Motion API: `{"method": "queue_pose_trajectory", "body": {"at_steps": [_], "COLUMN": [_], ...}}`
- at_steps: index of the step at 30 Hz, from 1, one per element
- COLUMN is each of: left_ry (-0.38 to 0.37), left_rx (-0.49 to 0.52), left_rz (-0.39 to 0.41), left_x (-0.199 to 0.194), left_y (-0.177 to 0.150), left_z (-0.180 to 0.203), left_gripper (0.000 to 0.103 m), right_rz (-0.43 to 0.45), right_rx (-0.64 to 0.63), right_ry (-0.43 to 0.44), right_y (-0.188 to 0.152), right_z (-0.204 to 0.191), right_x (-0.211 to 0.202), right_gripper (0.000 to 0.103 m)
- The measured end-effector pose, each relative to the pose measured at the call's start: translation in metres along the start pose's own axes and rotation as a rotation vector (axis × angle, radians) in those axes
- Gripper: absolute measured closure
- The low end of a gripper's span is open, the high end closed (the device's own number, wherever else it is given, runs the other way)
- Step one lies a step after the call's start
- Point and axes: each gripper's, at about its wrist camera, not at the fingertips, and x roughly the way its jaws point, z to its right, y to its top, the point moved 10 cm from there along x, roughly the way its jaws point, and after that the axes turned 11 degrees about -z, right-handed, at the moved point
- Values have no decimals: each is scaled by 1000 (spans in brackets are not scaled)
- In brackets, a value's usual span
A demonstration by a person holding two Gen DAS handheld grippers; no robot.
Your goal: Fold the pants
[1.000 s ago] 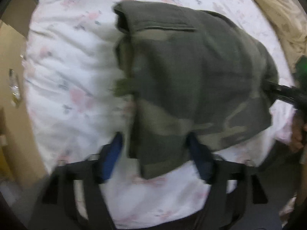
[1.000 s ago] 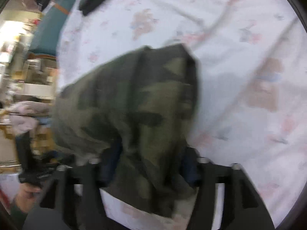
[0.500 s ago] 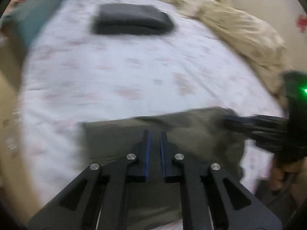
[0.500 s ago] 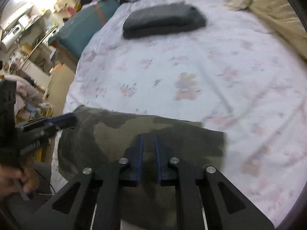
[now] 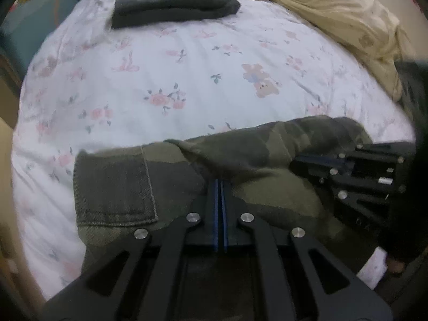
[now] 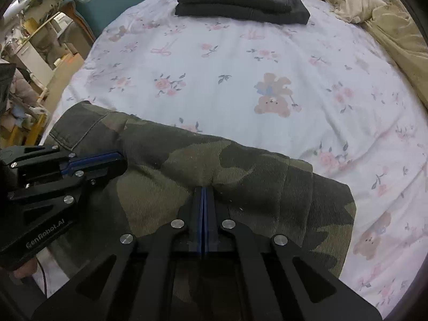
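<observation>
Pants [image 6: 214,165], green camouflage, lying folded in a bundle on the flowery bed sheet [image 6: 240,80], low in both views. One second ago: held up off the bed between wide-open claws; now down flat on the sheet. Left gripper [image 5: 220,184] squeezed fully together, blue pads touching, tips pressed down on the cloth, nothing pinched between that can be seen. Right gripper [image 6: 203,190] the same: closed tight, tips resting on the pants, no fold seen between the pads. Seen from the right wrist camera, left claw at the left edge, also closed, with white writing "GenRobot.AI" on its black side. Seen from the left wrist camera, right claw at the right edge, lying on the pants. Folded dark grey clothes [image 6: 240,2] at the top of the frame, well apart from the pants. Crumpled beige blanket [image 5: 347,18] at the upper right. Teal couch [image 6: 112,5] and cluttered shelves [image 6: 32,40] at the upper left, beside the bed.
</observation>
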Motion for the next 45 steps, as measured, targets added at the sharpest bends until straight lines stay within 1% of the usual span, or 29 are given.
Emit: {"method": "queue_pose_trajectory", "body": {"at_steps": [1,2,3,4,5,6,7,8,9,11,13,14,16,17,19,22,23,24,25,26,29,32,35,37,39,40,41,43,45], "left_ry": [4,2,-19,-60,-90,-103,-107,-106,-115,-138,-159,-189,-206,-223,-249,-218,-196,-181,-180,-184,-156,-143,-127,-124,-151,-136,-84,-8,68], "left_rx": [2,1,-7,-22,-45,-82,-132,-188,-242,-349,-436,-474,-524,-531,-515,-459,-442,-431,-428,-423,-405,-420,-437,-452,-494,-476,-447,-408,-403], "left_rz": [-6,0,18,33,51,83,122,138,136,84,19,-10,-48,-65,-93,-113,-124,-138,-141,-137,-116,-82,-73,-87,-109,-112,-114,-90,-59], "left_x": [-5,-14,-25,-39,-52,-64,-78,-86,-89,-82,-66,-55,-39,-31,-20,-9,-5,0,1,0,-10,-19,-18,-10,-4,-5,-8,-19,-33], "left_y": [1,3,6,7,8,12,16,20,22,25,24,23,22,21,24,27,27,25,24,24,24,23,24,24,19,20,21,24,23], "left_z": [1,2,2,2,-3,-13,-28,-46,-62,-95,-118,-126,-135,-136,-130,-121,-120,-119,-120,-119,-118,-120,-123,-128,-132,-130,-128,-127,-133], "left_gripper": [100,100,100,92,77,70,56,46,46,46,48,48,48,50,55,60,76,87,92,94,96,96,96,96,96,94,87,82,80], "right_rz": [-9,-5,1,2,13,39,75,92,99,104,88,65,27,-2,-32,-71,-85,-86,-80,-76,-18,41,13,1,-68,-71,-46,-19,22], "right_rx": [25,50,64,101,158,210,274,319,361,416,403,391,383,377,364,351,354,358,353,341,317,351,387,432,445,441,399,362,331], "right_ry": [32,91,142,237,302,328,341,359,390,420,402,381,387,397,367,332,320,324,327,326,330,333,306,247,277,272,226,178,121], "right_y": [1,1,3,2,3,4,5,4,4,5,8,10,13,14,14,17,16,16,16,17,20,18,16,15,9,7,9,14,21], "right_z": [2,4,6,12,22,34,53,67,80,103,108,108,104,98,94,91,91,92,91,90,86,93,100,111,109,107,104,99,96], "right_x": [-3,-9,-15,-27,-40,-52,-67,-76,-83,-90,-86,-78,-64,-53,-40,-21,-14,-11,-10,-11,-32,-43,-30,-20,-6,-6,-13,-27,-45], "right_gripper": [103,103,103,103,96,87,81,56,42,46,57,67,72,73,73,73,73,78,85,99,100,102,103,103,103,103,102,100,100]}}
